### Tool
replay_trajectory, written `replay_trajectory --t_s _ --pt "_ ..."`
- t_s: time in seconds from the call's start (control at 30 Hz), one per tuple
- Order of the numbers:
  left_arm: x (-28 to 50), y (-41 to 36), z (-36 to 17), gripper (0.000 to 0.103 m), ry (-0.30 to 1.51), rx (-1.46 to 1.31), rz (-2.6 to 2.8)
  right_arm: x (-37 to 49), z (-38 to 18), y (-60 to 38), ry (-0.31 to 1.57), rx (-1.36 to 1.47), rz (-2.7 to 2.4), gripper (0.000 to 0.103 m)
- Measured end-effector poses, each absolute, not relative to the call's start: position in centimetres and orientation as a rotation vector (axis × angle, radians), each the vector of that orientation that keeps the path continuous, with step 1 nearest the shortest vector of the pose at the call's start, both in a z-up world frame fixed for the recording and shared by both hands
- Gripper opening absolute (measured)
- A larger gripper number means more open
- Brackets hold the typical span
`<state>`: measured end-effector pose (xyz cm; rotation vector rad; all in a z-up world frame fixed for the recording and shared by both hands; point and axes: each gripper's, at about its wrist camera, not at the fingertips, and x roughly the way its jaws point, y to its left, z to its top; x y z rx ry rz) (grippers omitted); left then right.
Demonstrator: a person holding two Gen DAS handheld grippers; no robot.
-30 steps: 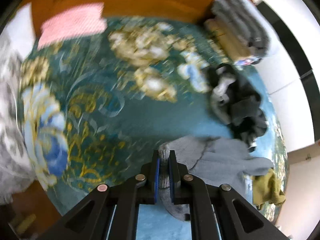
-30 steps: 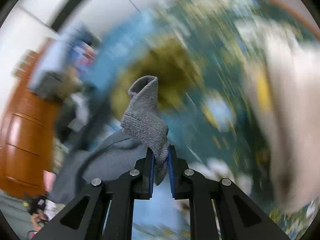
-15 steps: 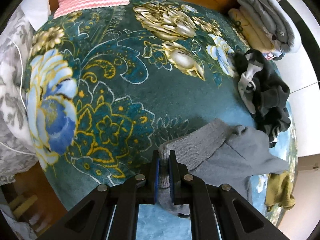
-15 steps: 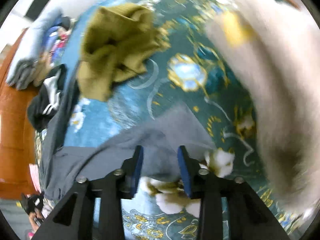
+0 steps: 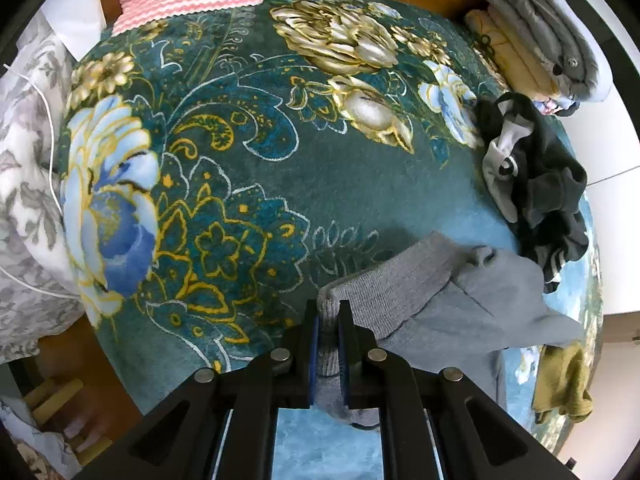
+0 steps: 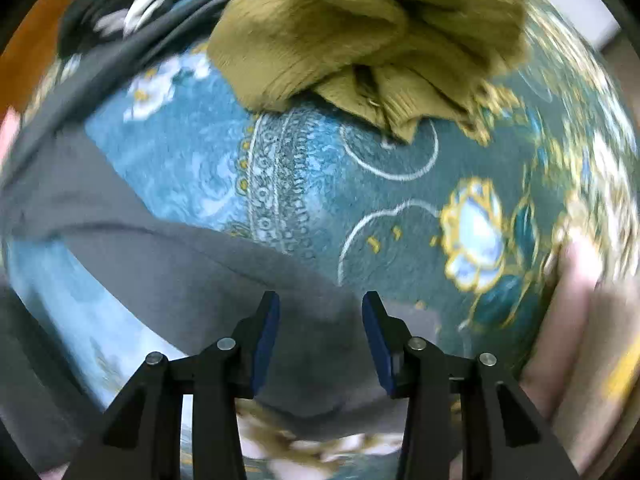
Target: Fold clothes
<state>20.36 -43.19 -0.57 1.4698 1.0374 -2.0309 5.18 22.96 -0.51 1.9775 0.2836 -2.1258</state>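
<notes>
A grey sweater [image 5: 448, 304] lies on the teal flowered blanket [image 5: 248, 168]. My left gripper [image 5: 329, 320] is shut on its ribbed cuff [image 5: 384, 284], just above the blanket. In the right wrist view the same grey sweater [image 6: 192, 264] spreads under my right gripper [image 6: 320, 320], which is open and empty just above the cloth. The right view is blurred by motion.
An olive knit garment [image 6: 360, 28] lies beyond the right gripper, also seen at the bed's right edge [image 5: 568, 380]. A black and white garment [image 5: 536, 184] is crumpled at right. Folded clothes [image 5: 536, 36] are stacked at the back right. A pink cloth [image 5: 188, 0] lies at the back.
My right gripper has let go of the grey cuff, opened, and moved down over the sweater body. My left gripper has kept its hold and barely moved.
</notes>
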Motion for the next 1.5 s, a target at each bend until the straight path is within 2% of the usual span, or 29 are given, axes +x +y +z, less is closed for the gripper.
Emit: replay_trajectory --t_s 0.13,0.17,0.2,0.23,0.27,0.33,0.43,0.73,0.83,1.03,1.1,1.23,1.4,1.47,1.5 --pt "20.2 -43.1 -0.4 0.009 1.029 1.469 -2.026 5.0 -1.9 22.3 0.328 2.015 -2.059 0.044" --pt "20.1 -43.1 -0.3 0.009 1.026 1.468 -2.028 5.3 -1.9 22.2 0.337 2.013 -2.062 0.041" --pt "20.1 -43.2 -0.3 0.009 1.026 1.466 -2.027 5.5 -1.9 22.1 0.345 2.010 -2.066 0.035" --pt "20.1 -43.2 -0.2 0.009 1.027 1.464 -2.025 5.8 -1.9 21.9 0.354 2.008 -2.070 0.016" --pt "20.0 -43.1 -0.2 0.009 1.029 1.459 -2.023 6.1 -1.9 21.8 0.363 2.005 -2.074 0.005" --pt "20.0 -43.1 -0.1 0.009 1.028 1.451 -2.025 6.6 -2.0 21.6 0.381 2.000 -2.082 0.002" --pt "20.0 -43.1 0.2 0.009 1.025 1.429 -2.032 7.0 -0.5 21.7 0.389 1.950 -2.149 0.001" --pt "19.6 -43.7 3.5 0.009 1.053 1.309 -2.140 8.0 14.3 22.1 0.455 1.453 -2.531 0.001" --pt "20.0 -44.0 3.2 0.009 1.060 1.310 -2.136 11.0 12.4 23.4 0.438 1.524 -2.491 0.001" --pt "21.2 -44.0 1.2 0.009 1.079 1.344 -2.083 16.4 0.0 26.0 0.342 1.974 -2.229 0.001" --pt "21.4 -44.0 0.9 0.009 1.083 1.346 -2.075 17.7 -1.9 26.8 0.295 2.047 -2.187 0.001" --pt "21.4 -44.1 0.7 0.009 1.088 1.353 -2.073 18.3 -1.6 28.1 0.264 2.068 -2.176 0.001" --pt "21.4 -43.8 0.4 0.009 1.091 1.351 -2.083 16.2 3.9 29.4 0.134 1.931 -2.275 0.002" --pt "21.5 -43.4 0.4 0.009 1.091 1.342 -2.097 14.5 6.1 28.7 0.075 1.840 -2.311 0.007" --pt "21.6 -43.3 0.4 0.009 1.091 1.338 -2.104 13.2 6.8 27.8 0.038 1.793 -2.328 0.015"
